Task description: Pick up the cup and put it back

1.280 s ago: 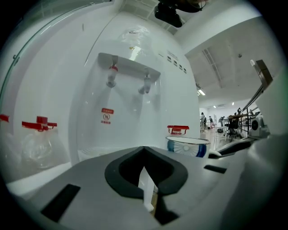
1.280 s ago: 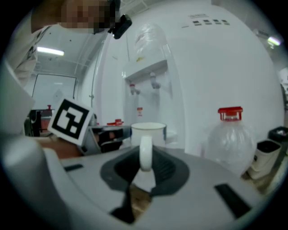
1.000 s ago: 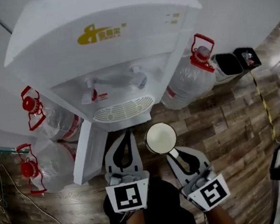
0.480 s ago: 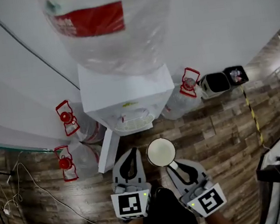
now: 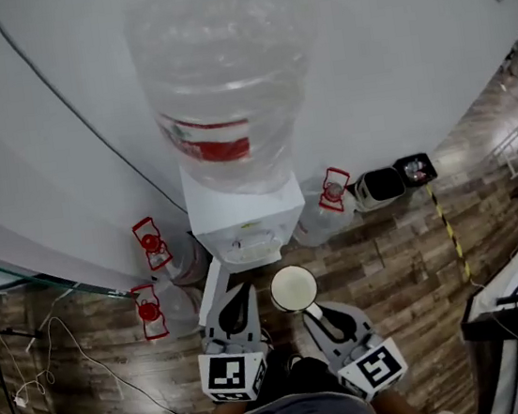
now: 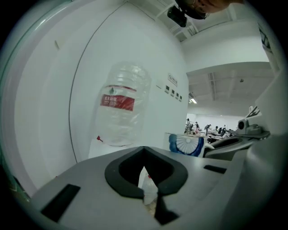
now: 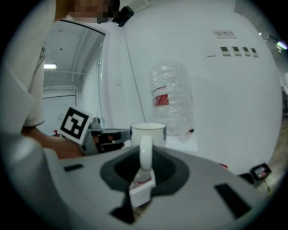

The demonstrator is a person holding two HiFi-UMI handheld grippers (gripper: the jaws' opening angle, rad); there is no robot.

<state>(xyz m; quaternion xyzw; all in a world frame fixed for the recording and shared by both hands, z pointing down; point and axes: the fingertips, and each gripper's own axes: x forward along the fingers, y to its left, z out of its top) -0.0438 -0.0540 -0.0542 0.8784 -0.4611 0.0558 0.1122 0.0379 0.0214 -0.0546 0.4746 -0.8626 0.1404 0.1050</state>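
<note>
1. The white wall (image 5: 391, 61) fills the upper half of the head view. The wood-plank floor (image 5: 391, 278) runs along the lower part.
2. A large clear water bottle (image 5: 223, 73) with a red label stands inverted on the white water dispenser (image 5: 243, 227), at frame centre against the wall.
3. Spare water bottles with red handles lie on the floor on both sides of the dispenser. One pair (image 5: 167, 261) is at its left. One bottle (image 5: 321, 212) is at its right.
4. A dark bin (image 5: 378, 187) stands just right of the right-hand spare bottle.
5. The left claw (image 5: 238, 294) is at lower centre-left, in front of the dispenser. In the left gripper view, the left claw (image 6: 146, 194) has its jaws brought together at the tips and grips nothing.
6. The right claw (image 5: 312, 311) is at lower centre-right. Its jaws are clamped on the handle of the white cup (image 5: 293, 289).
7. The cup is held upright in the air in front of the dispenser, clear of the floor, with its mouth upward. In the right gripper view, the cup (image 7: 148, 132) sits just beyond the right claw (image 7: 142, 180), handle toward the camera.
</note>
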